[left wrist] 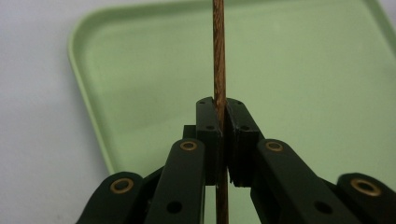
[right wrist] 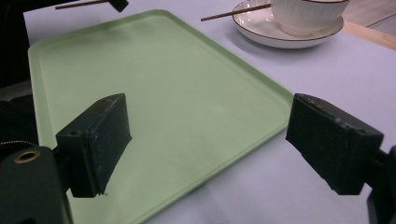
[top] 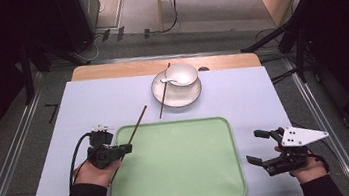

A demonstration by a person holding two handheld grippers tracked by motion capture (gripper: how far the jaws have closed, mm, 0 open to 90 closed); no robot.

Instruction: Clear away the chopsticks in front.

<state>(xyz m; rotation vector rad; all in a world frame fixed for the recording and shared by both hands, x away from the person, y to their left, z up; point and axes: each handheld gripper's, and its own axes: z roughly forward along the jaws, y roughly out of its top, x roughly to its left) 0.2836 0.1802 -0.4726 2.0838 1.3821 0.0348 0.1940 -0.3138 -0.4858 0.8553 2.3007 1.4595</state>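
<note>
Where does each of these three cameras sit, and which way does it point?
High view: above the table's near edge, looking forward and down; forearms, left gripper and right gripper show.
Left gripper view: on that gripper, along shut jaws pinching a chopstick over the tray.
Right gripper view: on that gripper, between open jaws, towards the plate.
All share the tray.

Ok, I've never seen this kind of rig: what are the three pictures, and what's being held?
A person works at a table with a hand-held gripper in each hand. The high view looks down from above; the other two cameras ride on the grippers, looking along their black jaws. On the table lie a green tray and a plate bearing a bowl with a spoon, and one chopstick resting on the plate. The left hand-held gripper is shut on a second chopstick at the tray's edge. The right hand-held gripper is open, holding nothing.
</note>
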